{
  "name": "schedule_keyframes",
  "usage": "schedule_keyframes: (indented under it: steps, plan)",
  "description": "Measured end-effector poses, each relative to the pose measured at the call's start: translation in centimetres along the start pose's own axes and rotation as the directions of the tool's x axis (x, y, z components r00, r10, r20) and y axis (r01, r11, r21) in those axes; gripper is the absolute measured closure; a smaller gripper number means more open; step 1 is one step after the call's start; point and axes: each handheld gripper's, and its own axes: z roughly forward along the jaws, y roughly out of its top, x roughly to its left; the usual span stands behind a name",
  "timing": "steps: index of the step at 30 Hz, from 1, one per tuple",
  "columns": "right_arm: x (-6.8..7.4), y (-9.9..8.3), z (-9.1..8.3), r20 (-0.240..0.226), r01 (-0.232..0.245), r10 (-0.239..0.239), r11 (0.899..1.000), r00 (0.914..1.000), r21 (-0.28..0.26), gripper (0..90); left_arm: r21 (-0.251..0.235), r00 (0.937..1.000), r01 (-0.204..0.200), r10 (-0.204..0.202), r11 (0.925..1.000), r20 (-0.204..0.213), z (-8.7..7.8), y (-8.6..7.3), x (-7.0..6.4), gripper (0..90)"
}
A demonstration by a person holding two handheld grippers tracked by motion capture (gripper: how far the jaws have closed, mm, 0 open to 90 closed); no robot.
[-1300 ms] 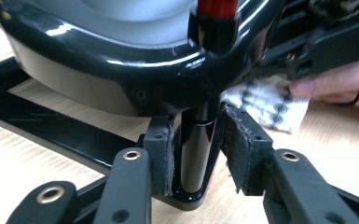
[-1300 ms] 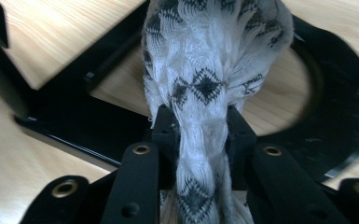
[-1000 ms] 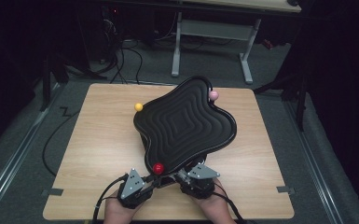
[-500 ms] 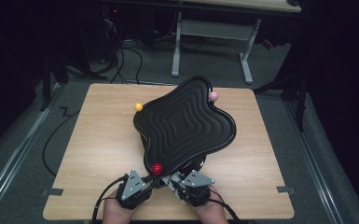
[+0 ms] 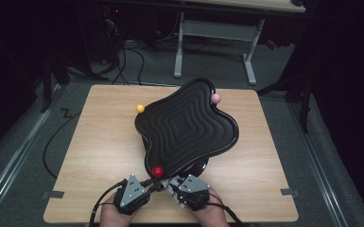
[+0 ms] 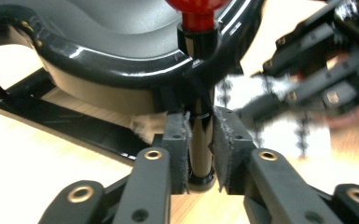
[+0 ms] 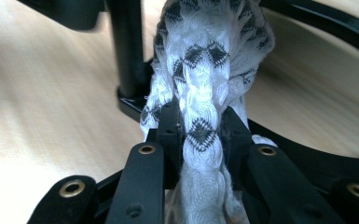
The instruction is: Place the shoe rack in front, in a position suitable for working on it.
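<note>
A black wavy tray (image 5: 227, 124) stands on a stand at the table's middle, with ball-topped posts around its rim. My left gripper (image 5: 152, 183) is at the near edge, shut on the black post (image 6: 200, 140) beneath the red ball (image 5: 158, 171). The red ball (image 6: 198, 9) sits right above the jaws in the left gripper view, against the tray rim (image 6: 98, 60). My right gripper (image 5: 171, 182) is beside it, shut on a white cloth with black diamond pattern (image 7: 205, 70). The cloth bunches up from between the right gripper's (image 7: 200, 135) jaws, next to a post (image 7: 126, 46).
A yellow ball (image 5: 140, 108) and a pink ball (image 5: 215, 98) top posts at the tray's far side. The stand's black base ring (image 7: 335, 28) lies on the wooden table (image 5: 99, 156). A white desk frame (image 5: 215, 33) and cables stand beyond the table.
My right gripper has drawn slightly back and left, closer to the left gripper. The left gripper stays on the post under the red ball.
</note>
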Motion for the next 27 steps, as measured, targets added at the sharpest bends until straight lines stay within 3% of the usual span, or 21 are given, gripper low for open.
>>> schedule_keyframes:
  steps: [1,3,5,9,11,14,17,18,20,22,23,26,27]
  plan:
    - [-0.2,0.0,-0.1,0.013,0.001,-0.001,1.0,0.9999,0.003,74.8,0.0,0.9999,-0.005,0.005,1.0,-0.012,-0.2,-0.1,0.1,84.6]
    - [-0.9,-0.2,-0.2,0.018,-0.007,0.007,1.0,0.9998,0.001,74.7,-0.01,0.9996,0.029,-0.029,0.9995,0.005,-0.5,-0.2,0.4,84.2]
    - [-1.2,-0.2,-0.3,0.02,-0.018,0.018,1.0,0.9996,0.0,74.7,-0.02,0.9991,0.04,-0.04,0.999,0.018,-0.5,-0.3,0.2,80.7]
    - [-1.8,0.1,-0.7,0.035,-0.032,0.033,0.999,0.9988,-0.022,74.7,-0.011,0.9986,0.05,-0.049,0.9987,0.017,0.1,-0.3,-0.2,65.4]
    - [-2.4,0.2,-0.9,0.066,-0.034,0.036,0.999,0.9972,-0.035,74.8,-0.019,0.9974,0.071,-0.071,0.9973,0.008,0.6,-0.2,-0.3,58.0]
    - [-3.8,0.2,-0.8,0.136,-0.035,0.041,0.998,0.9898,-0.042,75.0,-0.029,0.9928,0.12,-0.119,0.9924,0.005,1.5,-0.1,-0.3,54.8]
    - [-5.3,0.2,-0.1,0.211,-0.029,0.038,0.999,0.9768,-0.042,75.6,-0.037,0.9916,0.129,-0.129,0.991,-0.009,2.3,0.0,-0.4,56.9]
    - [-5.8,0.2,0.3,0.223,-0.046,0.051,0.999,0.9734,-0.029,76.2,-0.039,0.9923,0.122,-0.123,0.9917,-0.017,2.3,0.0,-0.4,61.8]
    - [-6.2,-0.1,1.0,0.216,-0.051,0.045,0.998,0.9754,0.024,77.0,-0.043,0.9935,0.111,-0.112,0.9929,-0.02,2.2,0.0,-0.4,71.4]
    - [-6.1,-0.4,1.2,0.215,-0.045,0.039,0.999,0.9758,0.024,77.5,-0.04,0.9939,0.107,-0.108,0.9935,-0.024,2.2,0.1,-0.4,74.4]
    - [-5.7,-0.3,1.1,0.227,-0.023,0.014,0.999,0.9738,0.034,78.7,-0.032,0.9945,0.096,-0.097,0.9948,-0.038,2.1,0.1,-0.5,74.4]
    - [-5.1,-0.5,1.0,0.232,-0.03,0.021,0.999,0.9726,0.032,79.1,-0.027,0.9926,0.107,-0.108,0.9939,-0.055,1.8,0.0,0.1,74.5]
    - [-5.0,-0.5,0.9,0.233,-0.012,0.005,1.0,0.9726,0.029,79.2,-0.028,0.9916,0.112,-0.114,0.9933,-0.061,1.7,-0.1,0.3,74.6]
